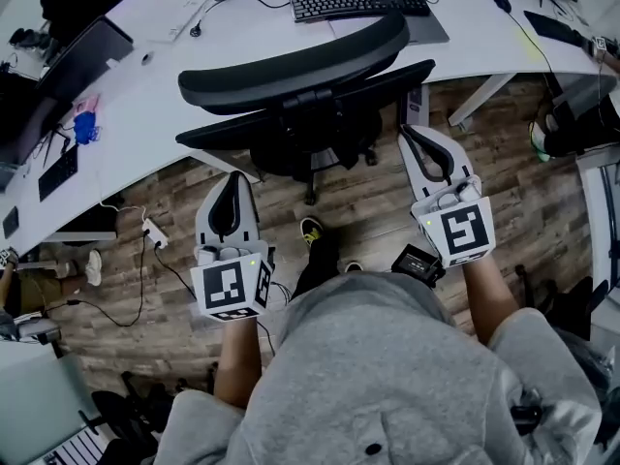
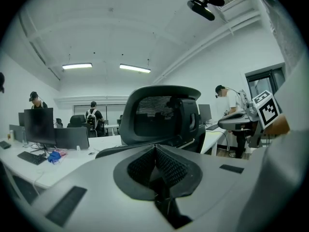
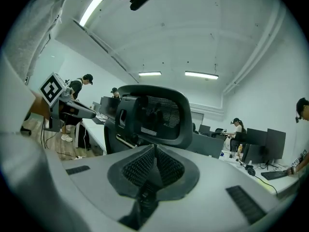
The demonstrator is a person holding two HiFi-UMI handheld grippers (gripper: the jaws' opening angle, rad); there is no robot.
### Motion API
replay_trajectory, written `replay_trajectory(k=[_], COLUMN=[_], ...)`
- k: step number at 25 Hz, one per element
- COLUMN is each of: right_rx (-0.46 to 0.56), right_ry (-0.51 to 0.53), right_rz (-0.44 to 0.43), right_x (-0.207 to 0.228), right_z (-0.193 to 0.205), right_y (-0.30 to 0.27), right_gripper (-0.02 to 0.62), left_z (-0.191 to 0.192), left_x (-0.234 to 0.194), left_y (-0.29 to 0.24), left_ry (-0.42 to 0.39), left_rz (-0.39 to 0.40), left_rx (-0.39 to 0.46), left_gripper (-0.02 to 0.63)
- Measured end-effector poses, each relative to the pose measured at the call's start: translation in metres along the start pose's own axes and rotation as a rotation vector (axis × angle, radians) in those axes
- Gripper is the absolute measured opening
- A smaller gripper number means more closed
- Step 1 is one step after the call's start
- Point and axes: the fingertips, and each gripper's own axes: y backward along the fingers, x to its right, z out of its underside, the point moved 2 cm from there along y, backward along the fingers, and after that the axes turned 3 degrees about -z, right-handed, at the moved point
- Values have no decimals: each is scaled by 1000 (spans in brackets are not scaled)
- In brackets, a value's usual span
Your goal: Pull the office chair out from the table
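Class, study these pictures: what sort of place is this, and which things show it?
Most likely an open-plan office: a long white desk carrying a keyboard, an office chair drawn up to it, and monitors on further desks with people nearby.

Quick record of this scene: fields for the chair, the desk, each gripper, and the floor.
chair: black office chair, pushed in at the desk, backrest towards the person
desk: white desk, keyboard on it beyond the chair
left gripper: left gripper shut, empty, short of the chair
right gripper: right gripper shut, empty, short of the chair
floor: wood-plank floor
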Motion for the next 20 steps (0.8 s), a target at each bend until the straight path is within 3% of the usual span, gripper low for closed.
replay_trajectory(k=[6, 11, 12, 14, 18, 20], right_rx=[-24, -93, -122, -188, -336, -424], right_ry=[89, 209, 239, 307, 458, 534], right_rz=[24, 15, -10, -65, -113, -136], right_x=[23, 36, 37, 38, 49, 53], right_z=[-7, -10, -7, 1, 18, 28], right_y=[-29, -49, -53, -62, -74, -78], right_gripper=[37, 42, 62, 187, 226, 229], left_z=[-13, -14, -13, -8, 5, 7], left_x=[-33, -57, -60, -67, -79, -82], left_y=[-28, -47, -51, -58, -74, -81], left_ry=[-123, -245, -274, -341, -501, -541], left_rz=[-44, -26, -15, 8, 57, 91], left_rx=[-19, -65, -80, -119, -202, -212], left_gripper=[14, 20, 41, 116, 226, 273])
